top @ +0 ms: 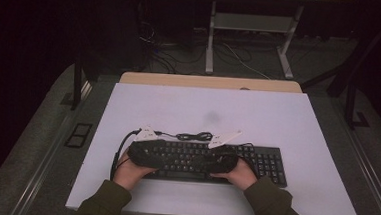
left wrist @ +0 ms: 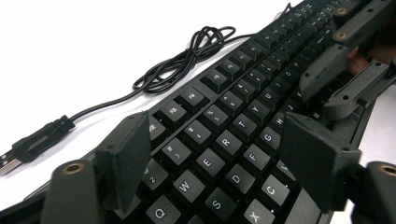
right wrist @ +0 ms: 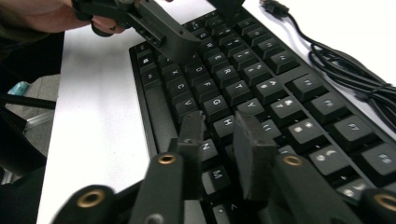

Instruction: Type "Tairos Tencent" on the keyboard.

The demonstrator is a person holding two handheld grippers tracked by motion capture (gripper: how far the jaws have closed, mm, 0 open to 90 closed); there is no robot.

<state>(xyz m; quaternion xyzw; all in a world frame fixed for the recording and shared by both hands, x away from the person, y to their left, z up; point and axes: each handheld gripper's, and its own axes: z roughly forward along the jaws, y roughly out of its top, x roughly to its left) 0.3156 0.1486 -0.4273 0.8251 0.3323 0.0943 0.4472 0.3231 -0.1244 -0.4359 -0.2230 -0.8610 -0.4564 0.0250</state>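
We hold both tools low over a black keyboard (top: 215, 161) that lies flat near the front edge of the white worktop (top: 278, 118), its long side running across us. Our left tool (left wrist: 212, 154) hovers over the left end of the keys with its jaws spread wide apart; the Q, W, E and S, D keys lie between and below them, and nothing is clasped. Our right tool (right wrist: 219, 140) sits over the middle of the board near the H, N and M keys, its jaws parted only a little, with no key gripped between them. The keyboard's cable (top: 194, 136) lies in a loose coil on the worktop just behind the keyboard, and its USB plug (left wrist: 32, 144) rests on the bare surface.
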